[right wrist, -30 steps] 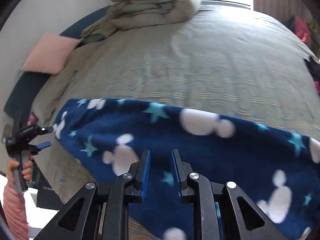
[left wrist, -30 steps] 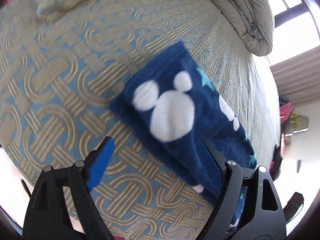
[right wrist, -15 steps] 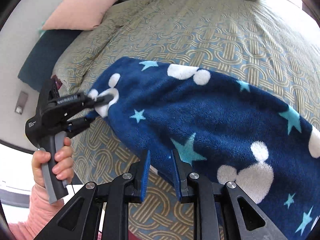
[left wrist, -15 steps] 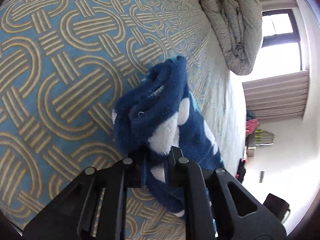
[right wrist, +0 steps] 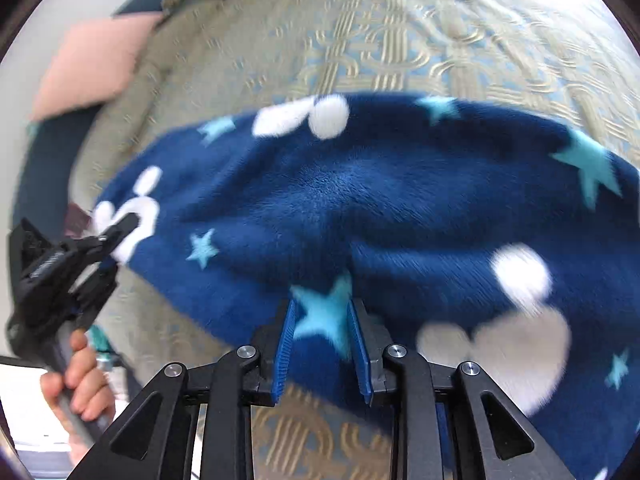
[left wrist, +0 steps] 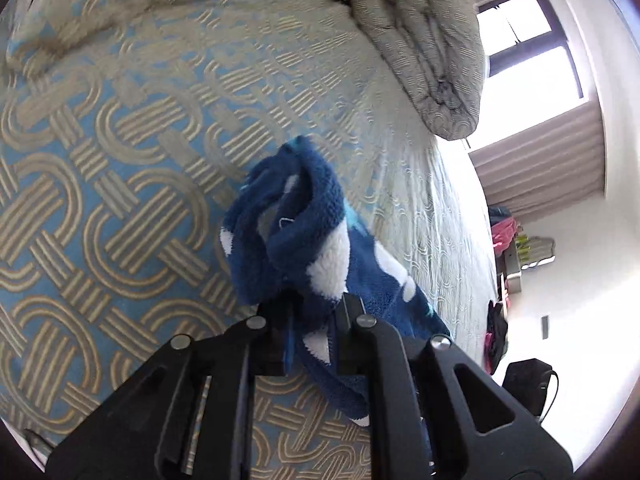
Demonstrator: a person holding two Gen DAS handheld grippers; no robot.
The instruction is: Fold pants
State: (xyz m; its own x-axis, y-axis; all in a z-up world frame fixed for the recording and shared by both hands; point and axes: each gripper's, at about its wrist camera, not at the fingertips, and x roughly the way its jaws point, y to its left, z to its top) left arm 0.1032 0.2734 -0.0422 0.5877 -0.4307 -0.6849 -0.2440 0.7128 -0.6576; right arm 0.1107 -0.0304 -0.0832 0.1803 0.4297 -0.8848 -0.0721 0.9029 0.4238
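The pants (right wrist: 360, 200) are dark blue fleece with white mouse heads and light blue stars, and they lie stretched across the bed. My left gripper (left wrist: 316, 304) is shut on one bunched end of the pants (left wrist: 304, 232) and holds it a little above the cover. In the right wrist view the left gripper (right wrist: 114, 240) pinches that end at the far left, with a hand (right wrist: 80, 376) on its handle. My right gripper (right wrist: 322, 320) points down at the near edge. Its jaws are opening, and fleece with a light blue star shows between the blue pads (right wrist: 286, 340).
The bed cover (left wrist: 120, 160) is blue with a beige woven pattern. A rolled duvet (left wrist: 432, 52) lies at the far side by the window (left wrist: 532, 60). A pink pillow (right wrist: 88, 64) sits at the head of the bed. Clutter stands on the floor beyond the bed edge (left wrist: 500, 328).
My left gripper closed on the end of the pants and raised it, bunching the fleece. My right gripper came down onto the near edge, and its jaws widened slightly.
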